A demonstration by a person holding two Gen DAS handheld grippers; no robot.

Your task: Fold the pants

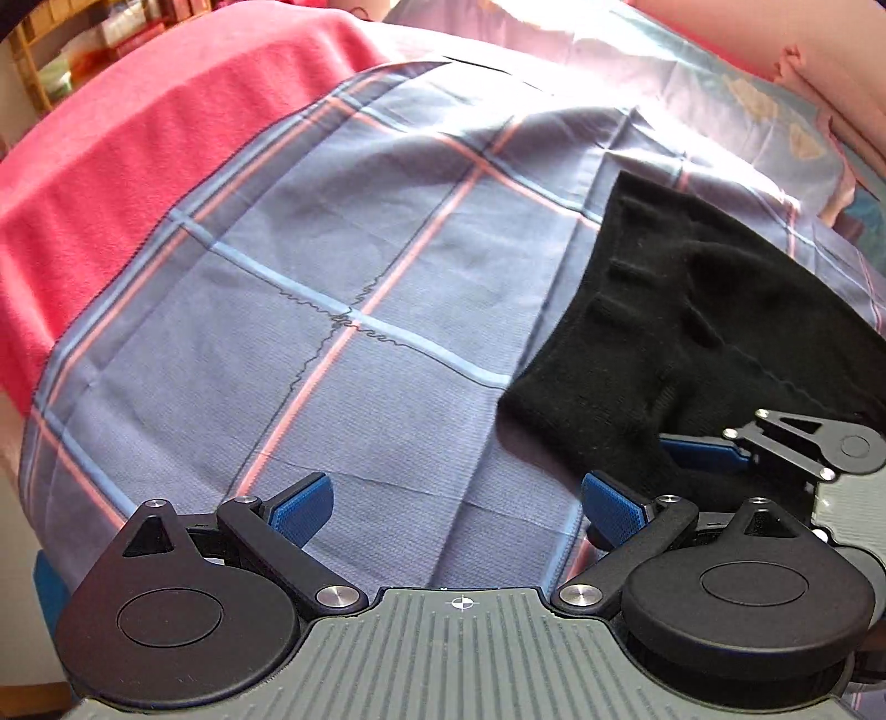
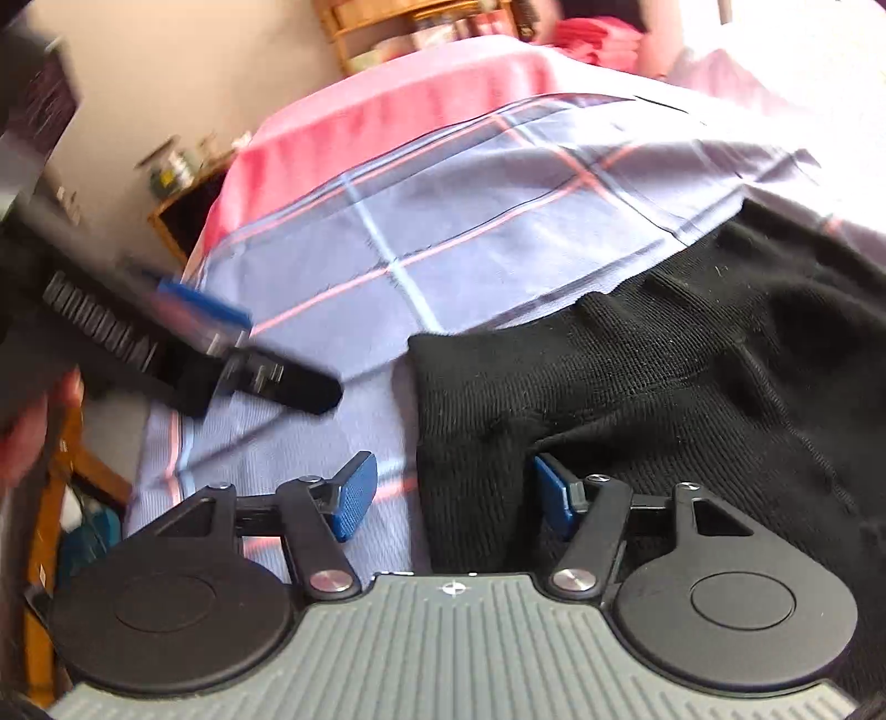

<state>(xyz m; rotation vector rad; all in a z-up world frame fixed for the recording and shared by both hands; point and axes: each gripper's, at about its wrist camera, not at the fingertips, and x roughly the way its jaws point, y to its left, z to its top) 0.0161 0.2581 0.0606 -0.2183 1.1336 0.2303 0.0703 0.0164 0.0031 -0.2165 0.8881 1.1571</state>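
- The black pants lie folded on a bed, on a blue plaid sheet with pink and pale-blue stripes.
- In the right wrist view the pants fill the right side of the picture; a squared-off folded end sits near the centre, and the cloth runs from there toward the upper right, so the long axis lies slanted from near-left to far-right.
- In the left wrist view the same pants take up the right half, with one corner pointing to the far side of the bed and the lower edge slanting down toward the tongs.
- A crease crosses the black knit about halfway, where one layer lies over another.
- The left tongs stand wide apart above bare plaid sheet, with nothing between the blue pads; the right-hand pad is just beside the near edge of the pants.
- The right tongs also stand apart, clamped on nothing; the near edge of the pants lies between the pads, and the pad on the right hangs over black cloth.
- The left tongs show blurred at the left of the right wrist view, above the sheet and apart from the pants.
- A red blanket covers the bed beyond the plaid sheet.
- A wooden shelf stands against the wall past the bed.
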